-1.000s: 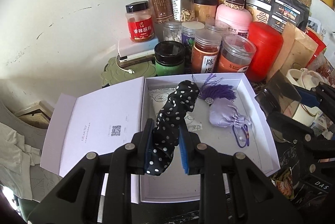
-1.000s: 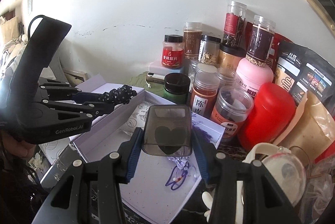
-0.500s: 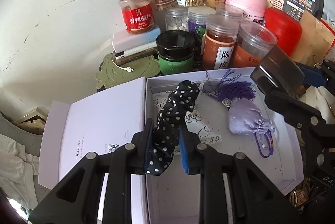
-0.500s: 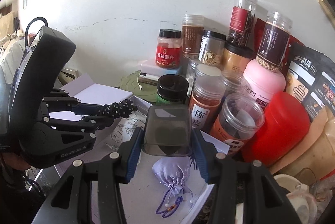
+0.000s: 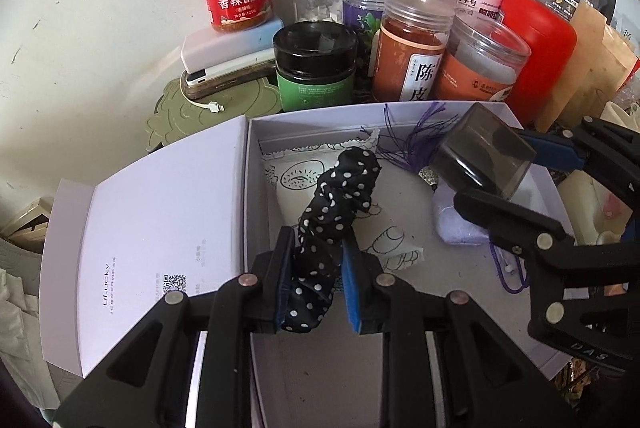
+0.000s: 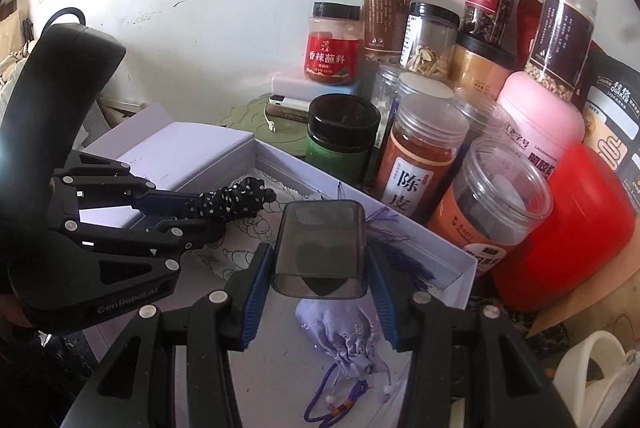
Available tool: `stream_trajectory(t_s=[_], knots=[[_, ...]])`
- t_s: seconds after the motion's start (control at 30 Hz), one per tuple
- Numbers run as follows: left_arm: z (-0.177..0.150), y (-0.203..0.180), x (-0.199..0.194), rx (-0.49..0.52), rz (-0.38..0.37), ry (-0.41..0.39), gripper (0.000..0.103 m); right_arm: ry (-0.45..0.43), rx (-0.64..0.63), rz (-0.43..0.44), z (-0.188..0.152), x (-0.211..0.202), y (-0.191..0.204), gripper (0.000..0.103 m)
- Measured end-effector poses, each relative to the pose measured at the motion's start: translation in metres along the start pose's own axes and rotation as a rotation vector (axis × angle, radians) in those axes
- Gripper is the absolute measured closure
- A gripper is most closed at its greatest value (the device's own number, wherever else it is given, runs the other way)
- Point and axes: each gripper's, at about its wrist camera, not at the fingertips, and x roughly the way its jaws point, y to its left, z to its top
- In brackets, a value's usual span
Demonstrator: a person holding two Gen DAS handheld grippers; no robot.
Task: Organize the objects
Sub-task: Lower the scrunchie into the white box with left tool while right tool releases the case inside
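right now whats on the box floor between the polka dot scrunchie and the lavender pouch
In the left wrist view, a white printed sachet lies between the polka dot scrunchie and the lavender pouch.

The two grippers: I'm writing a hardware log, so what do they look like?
Both are black skeletal linkages with silver rivets and blue ribbed fingers. The left gripper has a bulky black housing marked "GenRobot.AI"; the right gripper shows "DAS" lettering. No cables or sleeves are visible.

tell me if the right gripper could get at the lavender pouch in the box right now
Probably not as things stand: the right gripper is shut on the smoky clear case, which fills its fingers. The lavender pouch lies uncovered just below it.
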Motion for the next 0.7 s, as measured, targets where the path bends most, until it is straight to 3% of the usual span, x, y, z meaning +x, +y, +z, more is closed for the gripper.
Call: stream_trajectory(t_s=[0.33, 0.47, 0.6, 0.7], knots=[[-0.001, -0.004, 0.007, 0.018, 0.010, 0.000, 0.080, 0.068, 0.016, -0.021, -0.007, 0.020, -0.008, 0.055], [-0.001, -0.009, 0.007, 0.034, 0.039, -0.001, 0.075, 0.064, -0.037, -0.040, -0.008, 0.020, 0.002, 0.055], [0.001, -0.011, 0.007, 0.039, 0.071, 0.006, 0.063, 0.050, -0.040, -0.045, -0.008, 0.014, 0.003, 0.055], [0.002, -0.009, 0.004, 0.024, 0.060, 0.010, 0.062, 0.049, -0.013, -0.034, -0.007, 0.009, -0.002, 0.054]])
